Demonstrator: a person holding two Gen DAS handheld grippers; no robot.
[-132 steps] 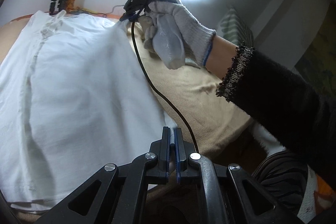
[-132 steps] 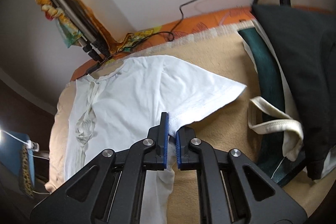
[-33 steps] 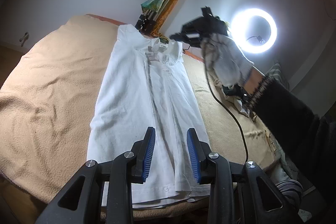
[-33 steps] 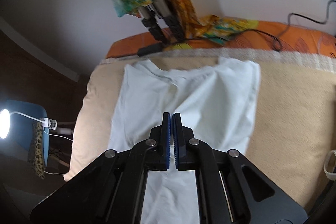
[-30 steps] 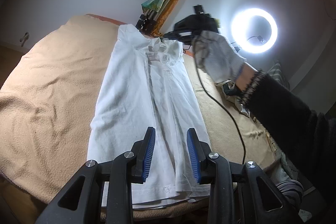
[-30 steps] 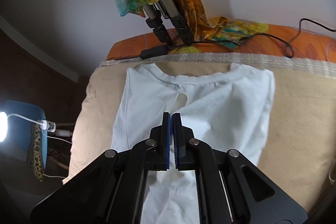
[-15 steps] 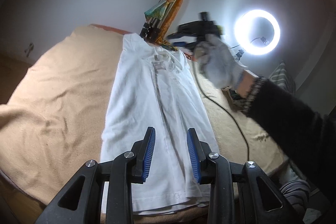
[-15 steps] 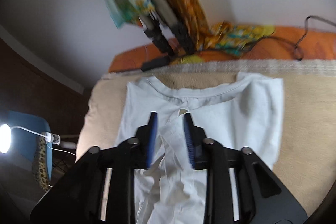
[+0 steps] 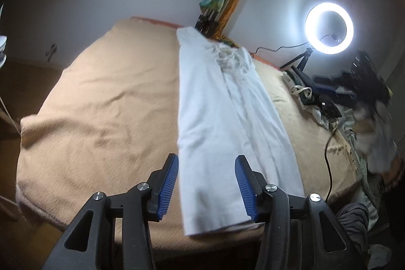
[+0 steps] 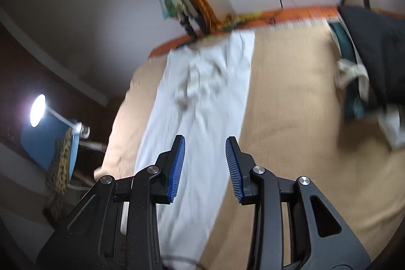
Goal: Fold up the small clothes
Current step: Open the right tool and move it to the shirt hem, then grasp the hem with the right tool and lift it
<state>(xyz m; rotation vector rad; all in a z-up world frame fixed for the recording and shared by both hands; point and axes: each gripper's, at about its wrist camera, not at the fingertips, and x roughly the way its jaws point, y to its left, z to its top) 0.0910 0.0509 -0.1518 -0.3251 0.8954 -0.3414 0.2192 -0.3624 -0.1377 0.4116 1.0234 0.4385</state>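
A white shirt point(image 9: 227, 118) lies folded into a long narrow strip on the tan blanket point(image 9: 101, 118), collar end toward the wall. My left gripper point(image 9: 206, 184) hovers over the shirt's near hem, its jaws opening, with nothing pressed between the blue pads. The right wrist view shows the same white shirt point(image 10: 202, 105) lengthwise, blurred. My right gripper point(image 10: 205, 166) stands open above the shirt's lower half and holds nothing. The person's gloved hand point(image 9: 374, 123) with the right gripper shows blurred at the far right of the left wrist view.
A lit ring light point(image 9: 329, 28) on a small tripod stands at the bed's far right. A pile of dark and pale clothes point(image 10: 367, 62) lies on the right side. A folded tripod with colourful cloth point(image 9: 222, 9) leans on the wall. A black cable point(image 9: 329, 156) crosses the blanket.
The right gripper opened, let go of the shirt near the collar and pulled back fast toward the near side. The left gripper's jaws widened and it shifted a little.
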